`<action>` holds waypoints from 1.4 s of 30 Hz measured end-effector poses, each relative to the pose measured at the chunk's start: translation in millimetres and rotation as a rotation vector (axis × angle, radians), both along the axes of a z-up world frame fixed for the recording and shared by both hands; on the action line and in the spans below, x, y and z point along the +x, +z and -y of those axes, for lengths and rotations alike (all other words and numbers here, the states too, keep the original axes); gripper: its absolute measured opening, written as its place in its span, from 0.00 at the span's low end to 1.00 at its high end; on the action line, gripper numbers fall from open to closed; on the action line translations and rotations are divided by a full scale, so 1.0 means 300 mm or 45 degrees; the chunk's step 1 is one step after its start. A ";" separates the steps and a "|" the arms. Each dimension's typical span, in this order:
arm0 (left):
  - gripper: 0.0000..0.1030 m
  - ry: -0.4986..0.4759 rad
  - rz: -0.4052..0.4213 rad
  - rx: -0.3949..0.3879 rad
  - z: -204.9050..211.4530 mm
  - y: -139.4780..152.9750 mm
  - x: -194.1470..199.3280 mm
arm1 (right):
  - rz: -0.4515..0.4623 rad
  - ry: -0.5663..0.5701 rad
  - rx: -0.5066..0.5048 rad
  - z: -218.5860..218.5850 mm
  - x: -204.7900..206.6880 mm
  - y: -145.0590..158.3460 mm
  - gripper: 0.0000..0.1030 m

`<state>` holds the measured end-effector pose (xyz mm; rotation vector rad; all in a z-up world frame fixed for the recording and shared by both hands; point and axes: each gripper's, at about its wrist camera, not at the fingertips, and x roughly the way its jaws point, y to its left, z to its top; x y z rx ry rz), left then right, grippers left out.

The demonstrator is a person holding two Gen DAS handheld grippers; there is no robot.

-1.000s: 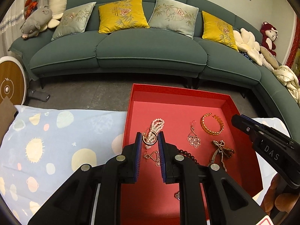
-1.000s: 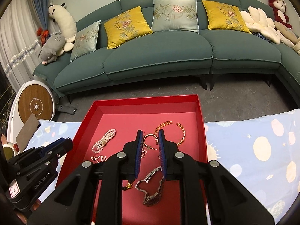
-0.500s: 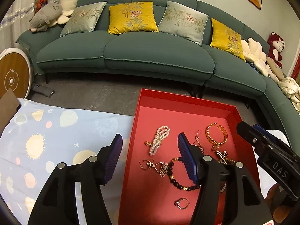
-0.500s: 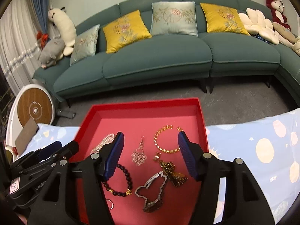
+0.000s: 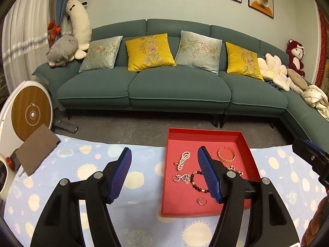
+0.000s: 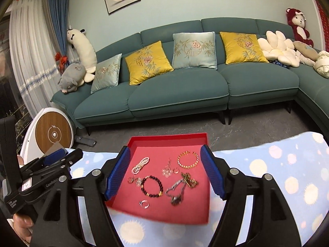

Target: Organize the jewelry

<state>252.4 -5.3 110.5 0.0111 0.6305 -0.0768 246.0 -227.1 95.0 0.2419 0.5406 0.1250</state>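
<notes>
A red tray sits on a light blue patterned cloth. In it lie a pearl bracelet, a gold bangle, a dark bead bracelet, a silver ring, a pendant earring, a rose-gold piece and a metal watch. My left gripper is open and empty, raised over the tray's left edge. My right gripper is open and empty, raised above the tray.
A teal sofa with cushions stands behind, across a grey floor. A brown card and a white round device are at the far left. The cloth extends left and right of the tray.
Both grippers went from shut to wide open and pulled up and back from the tray. The jewelry now lies loose in the tray.
</notes>
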 end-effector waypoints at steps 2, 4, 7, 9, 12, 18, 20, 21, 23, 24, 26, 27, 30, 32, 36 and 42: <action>0.66 0.000 0.006 0.034 0.001 0.025 -0.062 | -0.008 -0.012 0.023 0.016 -0.068 0.017 0.68; 0.66 -0.011 -0.001 0.055 0.006 0.039 -0.119 | -0.017 -0.037 0.039 0.028 -0.141 0.022 0.69; 0.67 -0.025 -0.005 0.092 0.011 0.035 -0.200 | -0.034 -0.067 0.047 0.035 -0.235 0.015 0.70; 0.67 -0.037 -0.016 0.110 0.012 0.021 -0.250 | -0.046 -0.092 0.040 0.033 -0.293 0.000 0.75; 0.67 -0.046 -0.039 0.081 -0.003 -0.012 -0.306 | -0.064 -0.106 0.029 0.021 -0.358 -0.036 0.75; 0.67 -0.022 -0.105 0.063 -0.022 -0.112 -0.353 | -0.097 -0.124 -0.018 -0.022 -0.423 -0.103 0.75; 0.67 -0.018 -0.116 0.078 -0.021 -0.136 -0.354 | -0.099 -0.120 -0.051 -0.040 -0.427 -0.119 0.75; 0.67 -0.015 -0.119 0.087 -0.020 -0.147 -0.354 | -0.103 -0.111 -0.062 -0.050 -0.425 -0.128 0.75; 0.67 -0.005 -0.123 0.102 -0.025 -0.167 -0.353 | -0.108 -0.098 -0.065 -0.064 -0.422 -0.143 0.75; 0.67 0.001 -0.126 0.110 -0.026 -0.179 -0.350 | -0.109 -0.093 -0.067 -0.071 -0.417 -0.150 0.75; 0.67 0.010 -0.140 0.118 -0.030 -0.200 -0.342 | -0.113 -0.089 -0.082 -0.085 -0.405 -0.165 0.75; 0.67 0.012 -0.154 0.117 -0.032 -0.213 -0.335 | -0.117 -0.086 -0.090 -0.096 -0.398 -0.169 0.75; 0.67 0.027 -0.186 0.119 -0.041 -0.249 -0.317 | -0.137 -0.060 -0.106 -0.123 -0.374 -0.193 0.76; 0.67 0.039 -0.206 0.116 -0.044 -0.273 -0.308 | -0.142 -0.048 -0.122 -0.144 -0.358 -0.209 0.78; 0.67 0.045 -0.262 0.114 -0.047 -0.322 -0.291 | -0.167 -0.006 -0.147 -0.198 -0.324 -0.245 0.80; 0.68 0.043 -0.280 0.128 -0.043 -0.359 -0.285 | -0.150 0.039 -0.304 -0.288 -0.323 -0.277 0.85</action>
